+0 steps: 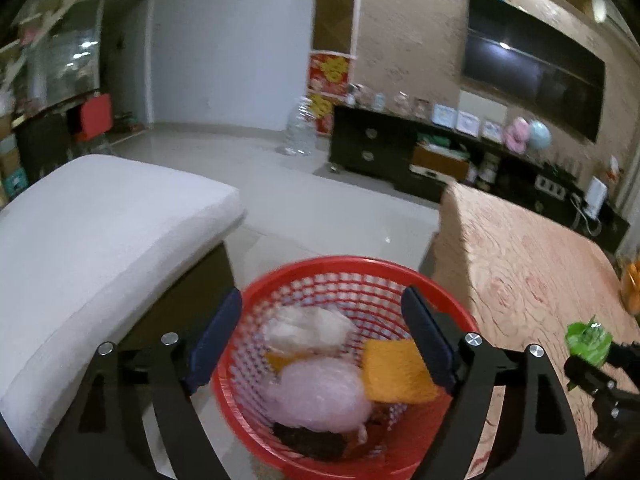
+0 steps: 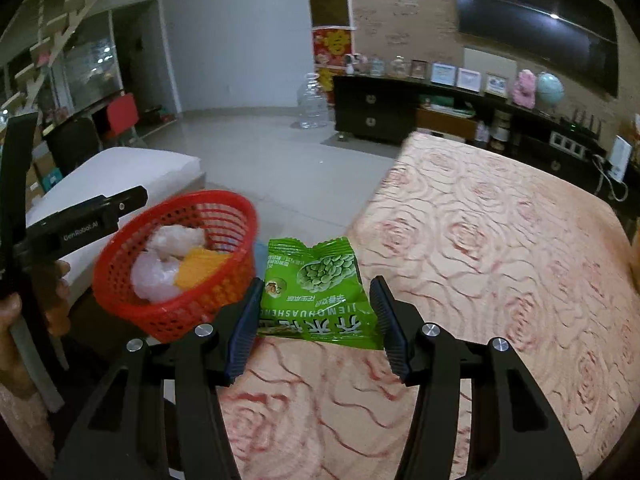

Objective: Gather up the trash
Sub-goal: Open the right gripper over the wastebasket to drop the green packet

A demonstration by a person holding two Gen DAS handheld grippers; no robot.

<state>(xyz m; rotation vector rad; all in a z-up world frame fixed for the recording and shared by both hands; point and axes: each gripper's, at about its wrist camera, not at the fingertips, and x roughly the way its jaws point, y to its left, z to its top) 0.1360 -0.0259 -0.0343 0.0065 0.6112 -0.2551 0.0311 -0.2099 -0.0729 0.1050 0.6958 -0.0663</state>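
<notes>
The left gripper (image 1: 322,336) hangs directly above the red basket (image 1: 436,296), jaws spread wide with nothing between the pads; the basket's contents show through the gap. This position fits a release over the bin: the jaws stand apart so that a dropped item falls clear.

The right gripper (image 2: 316,320) carries the green snack packet (image 2: 320,288). In the right wrist view the packet spans the gap between the two pads (its lower edge reaches both fingers) and hangs above the counter (image 2: 500,248), which has a rose-patterned cover. I judge it pinched by its edges, though the contact on the right pad is not fully clear. In that view the basket lies at about 10 o'clock from the packet, close beside it, off the counter's left edge. The packet is presumably held there for transfer to the basket.

A hand (image 2: 24,320) grips the left tool's handle at the left margin of the same view.

Count of items:
- Baskets: one.
- Snack packets in a gripper: one.
- Inside the basket: two pale crumpled plastic bags (image 1: 316,396), one orange-yellow flat piece (image 1: 394,372), and some dark scraps at 6 o'clock that cannot be counted.
- Grippers: two.

A white cushioned seat (image 1: 100,232) stands at 9 o'clock from the basket.
</notes>
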